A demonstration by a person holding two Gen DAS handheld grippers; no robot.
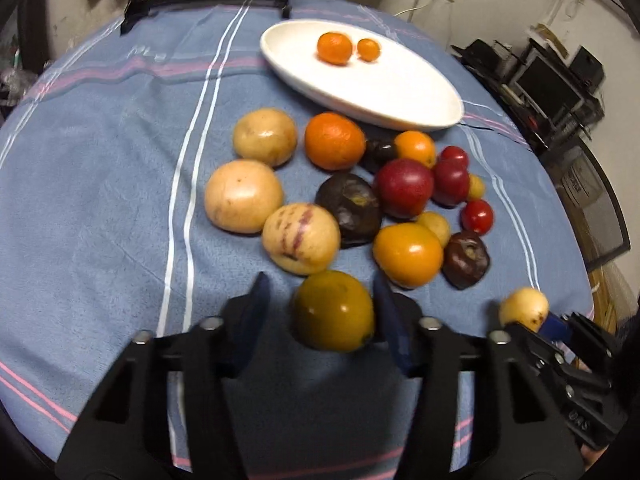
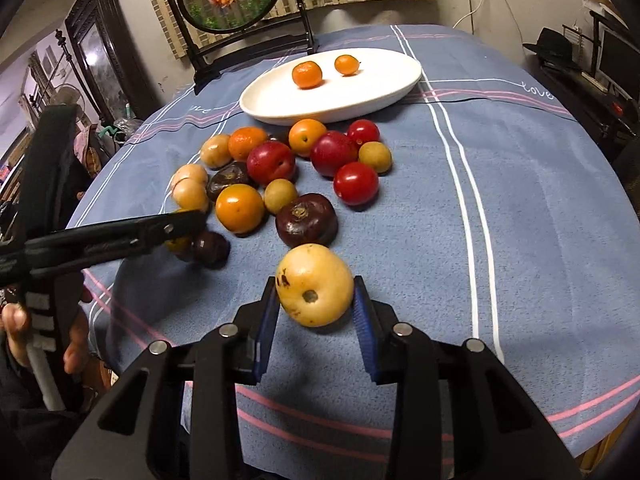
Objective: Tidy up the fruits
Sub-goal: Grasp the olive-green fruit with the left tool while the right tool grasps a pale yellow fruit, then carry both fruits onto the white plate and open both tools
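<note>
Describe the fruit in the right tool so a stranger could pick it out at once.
Start at the white oval plate, then come past the fruit pile toward the near table edge. There the right tool grips a pale yellow round fruit, alone among its neighbours in having dark brown blemishes.

dim warm indoor light from above; glare on the white plate (image 1: 400,92); fisheye bending, dark vignetted corners, slight motion blur.

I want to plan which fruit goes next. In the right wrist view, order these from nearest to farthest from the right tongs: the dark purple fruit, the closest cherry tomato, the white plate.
1. Dark purple fruit: just beyond the right tongs and the yellow fruit they grip.
2. Cherry tomato: farther back, slightly right.
3. White plate: farthest, at the back.
</note>
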